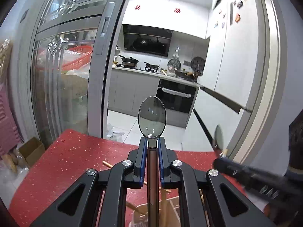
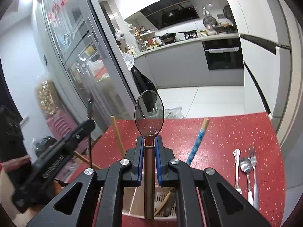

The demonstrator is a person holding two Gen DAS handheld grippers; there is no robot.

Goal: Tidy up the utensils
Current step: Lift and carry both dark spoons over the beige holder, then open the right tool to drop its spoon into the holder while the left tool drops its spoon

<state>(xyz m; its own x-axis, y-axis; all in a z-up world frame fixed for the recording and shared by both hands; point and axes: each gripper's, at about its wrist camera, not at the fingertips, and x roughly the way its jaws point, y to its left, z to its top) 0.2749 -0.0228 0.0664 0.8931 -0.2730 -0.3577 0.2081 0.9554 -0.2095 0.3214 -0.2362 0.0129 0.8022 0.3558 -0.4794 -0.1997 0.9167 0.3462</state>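
Note:
My left gripper (image 1: 152, 139) is shut on a spoon (image 1: 152, 117) with a brown handle, bowl pointing up, held above the red table (image 1: 62, 162). My right gripper (image 2: 149, 137) is shut on a like spoon (image 2: 149, 111), also bowl up. Below both grippers stands a beige utensil holder (image 2: 132, 204) with compartments; wooden chopsticks (image 2: 162, 202) lean inside it. The right gripper shows in the left wrist view (image 1: 220, 151), and the left gripper shows in the right wrist view (image 2: 90, 124). Both spoon handles hang over the holder.
On the table at the right lie a fork (image 2: 252, 170), a small spoon (image 2: 246, 172) and another metal utensil (image 2: 236, 170). A blue patterned chopstick (image 2: 197, 141) and a wooden one (image 2: 117, 134) stick up. Loose chopsticks (image 1: 107, 164) lie on the table. A glass sliding door (image 1: 66, 75) is on the left.

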